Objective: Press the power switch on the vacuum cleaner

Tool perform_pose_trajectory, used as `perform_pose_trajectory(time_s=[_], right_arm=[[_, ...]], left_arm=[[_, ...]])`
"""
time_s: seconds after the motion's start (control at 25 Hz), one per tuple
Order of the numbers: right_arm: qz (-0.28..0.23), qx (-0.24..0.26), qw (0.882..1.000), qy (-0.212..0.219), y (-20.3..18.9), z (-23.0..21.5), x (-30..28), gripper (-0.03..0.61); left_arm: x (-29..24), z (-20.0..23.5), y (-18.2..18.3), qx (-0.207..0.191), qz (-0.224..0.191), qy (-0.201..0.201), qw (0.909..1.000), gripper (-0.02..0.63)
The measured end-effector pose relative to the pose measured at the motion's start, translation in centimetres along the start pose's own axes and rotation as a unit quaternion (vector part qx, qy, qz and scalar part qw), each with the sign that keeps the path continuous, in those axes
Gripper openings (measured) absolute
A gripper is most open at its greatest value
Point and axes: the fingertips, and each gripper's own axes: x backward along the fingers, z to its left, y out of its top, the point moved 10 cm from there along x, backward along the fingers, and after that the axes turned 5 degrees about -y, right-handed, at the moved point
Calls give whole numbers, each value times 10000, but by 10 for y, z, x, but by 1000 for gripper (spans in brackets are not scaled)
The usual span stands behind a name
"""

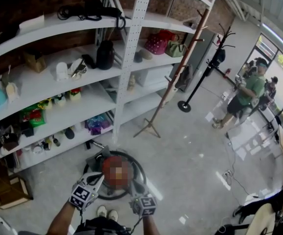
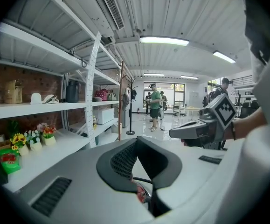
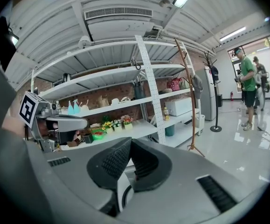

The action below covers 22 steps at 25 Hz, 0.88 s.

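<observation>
The jaws of the left gripper (image 2: 137, 141) are pressed together at the tips, with nothing pinched. In the left gripper view, a sliver of red (image 2: 141, 193) and a thin black cord show through the gap below the dark pads. The white shelf rack (image 2: 93, 87) runs along the left, with small flower pots (image 2: 30, 138) on its lower shelf. A person in a green shirt (image 2: 154, 99) stands on the open floor well beyond the rack's far end.

In the right gripper view, the jaws of the right gripper (image 3: 130, 141) are likewise closed tip to tip and hold nothing. A white and black curve shows through the gap beneath them. The shelf rack fills the background, and the left gripper hangs in front of its left part.

In the head view, the vacuum cleaner (image 1: 108, 164) sits on the floor just in front of the rack's lowest shelf, close to the perforated upright. It has a reddish top inside a black ring, partly under a blur patch. Both grippers point down at it, tips close to its top on either side. Whether they touch it cannot be told, and the power switch cannot be made out. A wooden coat stand (image 1: 173, 82) leans by the rack's right end.
</observation>
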Motion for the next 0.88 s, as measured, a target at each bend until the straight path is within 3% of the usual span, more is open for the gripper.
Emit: perform_pose_trajectory(time_s=[0.88], right_arm=[[-418,281,9987,-121,34,17,43,12]], left_arm=[[47,8,21,-179,-329,489,9981,8]])
